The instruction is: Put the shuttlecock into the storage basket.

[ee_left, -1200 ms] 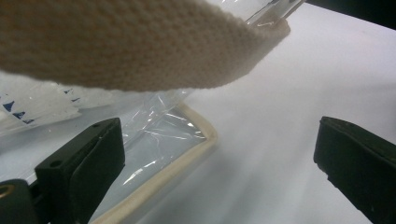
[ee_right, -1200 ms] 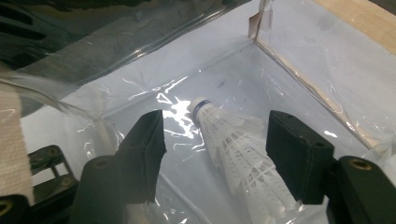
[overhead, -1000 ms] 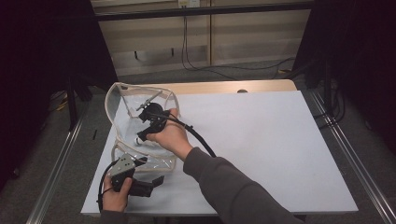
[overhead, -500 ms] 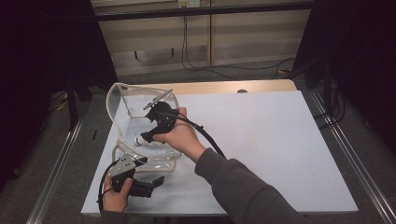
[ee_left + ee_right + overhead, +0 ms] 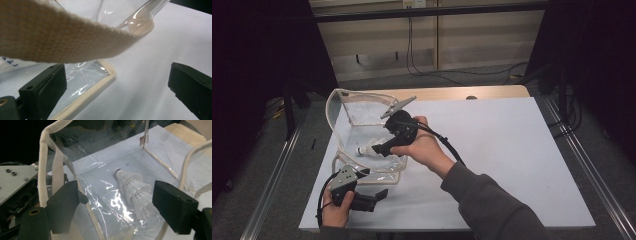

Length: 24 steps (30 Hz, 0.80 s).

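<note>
While the left claw (image 5: 379,195) sits on the bench (image 5: 512,150) with its jaws apart beside the clear bag (image 5: 347,107), the shuttlecock (image 5: 369,149) lies inside the bag, and the right claw (image 5: 379,150) above it has just been opening, holding nothing

Shuttlecock (image 5: 135,190) lies on side inside clear bag (image 5: 100,170), gripper (image 5: 117,205) jaws apart above it

Wearing a grey sleeve (image 5: 492,200) on the right arm; carrying black two-jaw grippers, left gripper (image 5: 379,196) and right gripper (image 5: 375,150), each bearing a grey three-cornered, screw-studded plate and trailing black cable.
</note>
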{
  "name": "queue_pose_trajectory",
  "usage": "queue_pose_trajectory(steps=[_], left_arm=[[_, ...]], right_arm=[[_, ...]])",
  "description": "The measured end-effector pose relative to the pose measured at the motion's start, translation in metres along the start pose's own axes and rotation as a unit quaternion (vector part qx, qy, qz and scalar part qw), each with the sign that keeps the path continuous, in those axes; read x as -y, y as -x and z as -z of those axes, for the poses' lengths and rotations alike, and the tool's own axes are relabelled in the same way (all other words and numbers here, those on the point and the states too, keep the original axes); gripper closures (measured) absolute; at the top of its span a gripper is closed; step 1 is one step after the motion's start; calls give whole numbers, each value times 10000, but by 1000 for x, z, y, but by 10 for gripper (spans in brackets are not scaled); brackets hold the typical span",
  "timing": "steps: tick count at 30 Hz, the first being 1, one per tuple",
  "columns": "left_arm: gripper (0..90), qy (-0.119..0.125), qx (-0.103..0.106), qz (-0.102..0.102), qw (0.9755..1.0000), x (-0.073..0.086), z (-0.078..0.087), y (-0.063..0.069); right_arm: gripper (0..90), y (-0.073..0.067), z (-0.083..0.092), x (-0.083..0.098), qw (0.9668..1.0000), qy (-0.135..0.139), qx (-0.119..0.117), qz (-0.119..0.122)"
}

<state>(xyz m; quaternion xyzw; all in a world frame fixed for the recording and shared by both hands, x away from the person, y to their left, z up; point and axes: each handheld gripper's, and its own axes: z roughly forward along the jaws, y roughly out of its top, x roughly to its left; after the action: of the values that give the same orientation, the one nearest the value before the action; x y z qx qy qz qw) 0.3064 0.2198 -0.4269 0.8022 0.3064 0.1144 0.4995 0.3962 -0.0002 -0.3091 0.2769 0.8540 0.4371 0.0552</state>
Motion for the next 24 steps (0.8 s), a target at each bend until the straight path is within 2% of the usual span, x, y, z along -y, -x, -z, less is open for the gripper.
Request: queue_pose_trajectory(steps=[2,7,13,24], left_arm=[[20,-6,-14,0,10000,0,0,0],[20,-28,-5,-13,10000,1,1,0],[20,10,-2,-9,10000,0,0,1],[20,2,-24,-16,10000,0,0,1]], right_arm=[[192,2,4,3,9999,68,-76,0],[187,5,15,11,9998,161,-91,34],[150,10,30,18,9998,169,27,93],[134,32,56,41,9990,414,132,-108]])
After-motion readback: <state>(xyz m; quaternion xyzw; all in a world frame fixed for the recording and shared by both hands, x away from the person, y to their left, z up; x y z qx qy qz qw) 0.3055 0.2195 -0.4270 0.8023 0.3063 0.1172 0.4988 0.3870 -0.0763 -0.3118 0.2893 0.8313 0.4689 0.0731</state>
